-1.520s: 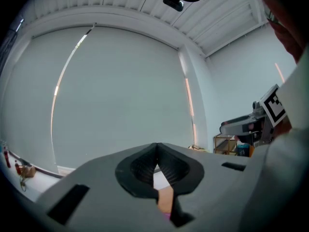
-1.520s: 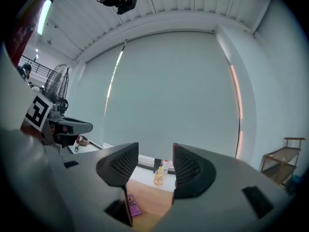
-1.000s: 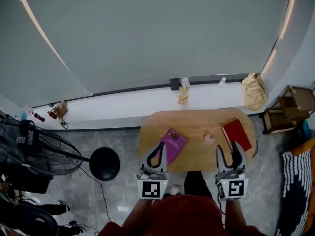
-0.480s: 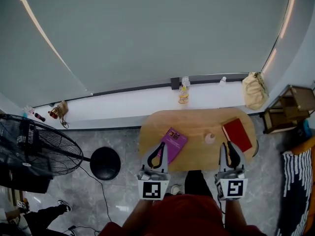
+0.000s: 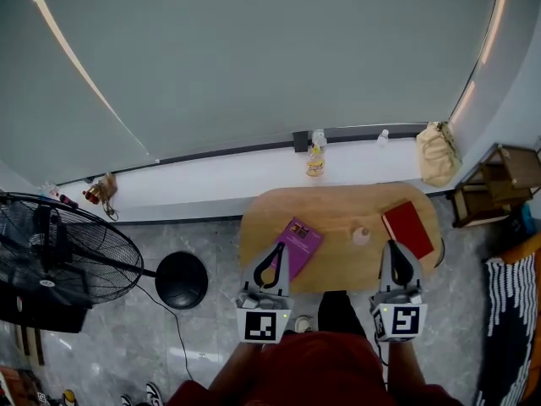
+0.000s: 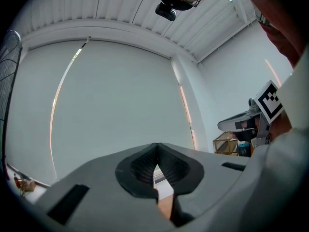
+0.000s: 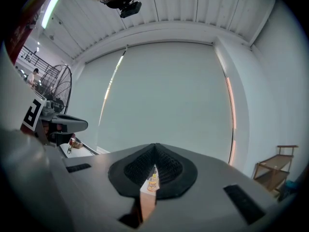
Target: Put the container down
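Head view: both hands hold their claws level at the near edge of the round desk, well apart. The left claw is pressed together, its tip at the edge of a purple book. The right claw has just been closing and is now pressed together, with nothing in it. The container stands on the desk just ahead and left of the right claw, not touching it. A red book lies just ahead of it.

Left gripper view: the jaw tips meet, with nothing between them.

Right gripper view: the tips meet. A bottle on the far sill shows through the gap behind them.
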A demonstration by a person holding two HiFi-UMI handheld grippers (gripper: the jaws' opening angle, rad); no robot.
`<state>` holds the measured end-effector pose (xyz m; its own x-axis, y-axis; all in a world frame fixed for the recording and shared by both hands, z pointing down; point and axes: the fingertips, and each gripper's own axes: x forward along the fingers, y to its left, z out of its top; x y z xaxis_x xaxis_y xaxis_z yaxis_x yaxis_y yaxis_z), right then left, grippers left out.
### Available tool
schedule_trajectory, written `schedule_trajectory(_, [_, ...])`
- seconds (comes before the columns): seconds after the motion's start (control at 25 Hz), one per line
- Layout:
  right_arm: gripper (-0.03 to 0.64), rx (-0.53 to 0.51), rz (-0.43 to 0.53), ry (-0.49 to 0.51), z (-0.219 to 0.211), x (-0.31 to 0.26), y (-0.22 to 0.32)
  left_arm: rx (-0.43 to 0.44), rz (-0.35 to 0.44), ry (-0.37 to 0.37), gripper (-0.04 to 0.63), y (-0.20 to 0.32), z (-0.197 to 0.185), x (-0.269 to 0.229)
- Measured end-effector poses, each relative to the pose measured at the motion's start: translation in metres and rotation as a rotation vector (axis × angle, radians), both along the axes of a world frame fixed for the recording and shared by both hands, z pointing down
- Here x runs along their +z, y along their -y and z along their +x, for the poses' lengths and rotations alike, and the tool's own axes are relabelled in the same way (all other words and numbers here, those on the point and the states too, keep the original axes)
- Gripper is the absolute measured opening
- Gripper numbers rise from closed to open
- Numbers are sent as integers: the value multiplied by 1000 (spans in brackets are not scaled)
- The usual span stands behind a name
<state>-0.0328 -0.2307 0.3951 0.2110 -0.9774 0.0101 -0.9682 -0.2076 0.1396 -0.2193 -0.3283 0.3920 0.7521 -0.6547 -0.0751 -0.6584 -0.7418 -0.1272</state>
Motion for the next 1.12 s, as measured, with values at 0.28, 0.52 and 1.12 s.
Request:
schedule_trajectory(0.28, [-3, 10, 7, 4, 4, -4, 1, 6, 7, -9, 6, 1, 3, -3])
schedule_trajectory(0.52, [-3, 8, 1, 6, 3, -2, 1, 9, 12, -7, 6, 2, 3, -3])
schedule_trajectory(1.12, [-3, 7, -16, 20, 4, 6, 0, 3, -2, 3, 6, 2, 2, 4])
